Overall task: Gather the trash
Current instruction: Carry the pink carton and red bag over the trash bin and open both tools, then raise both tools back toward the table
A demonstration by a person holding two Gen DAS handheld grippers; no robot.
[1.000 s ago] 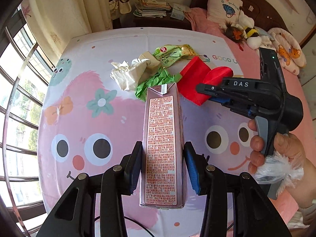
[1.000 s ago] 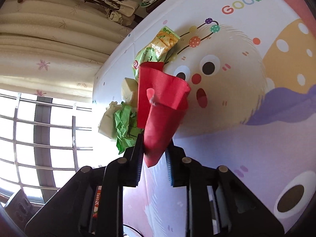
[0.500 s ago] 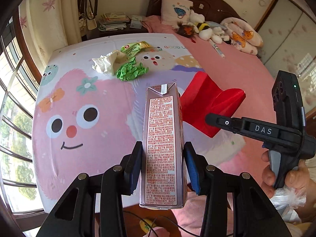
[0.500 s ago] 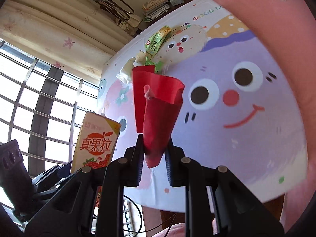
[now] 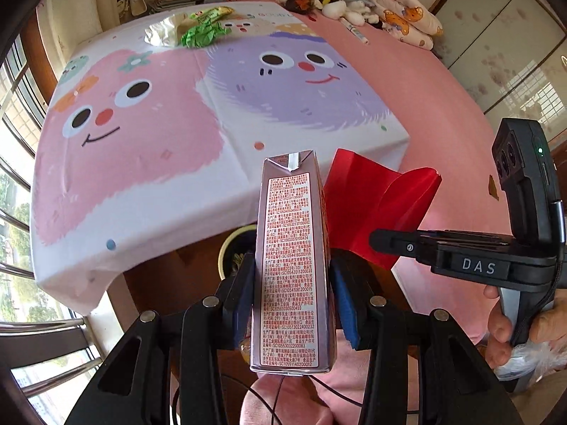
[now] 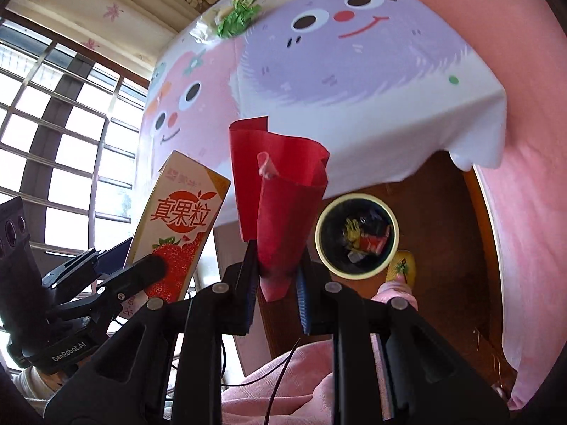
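Left tool [image 5: 294, 294] clamping upright strawberry-printed drink carton [image 5: 292, 258]; right tool [image 6: 274, 283] pinching creased red paper [image 6: 280, 198] beside it.

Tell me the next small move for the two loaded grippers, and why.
Probably carry the right gripper a little further until the red paper hangs over the bin on the floor, then let go. The paper sits just beside the bin's rim, not over it. The left gripper, shut on the drink carton, should follow. Green wrappers remain on the table.
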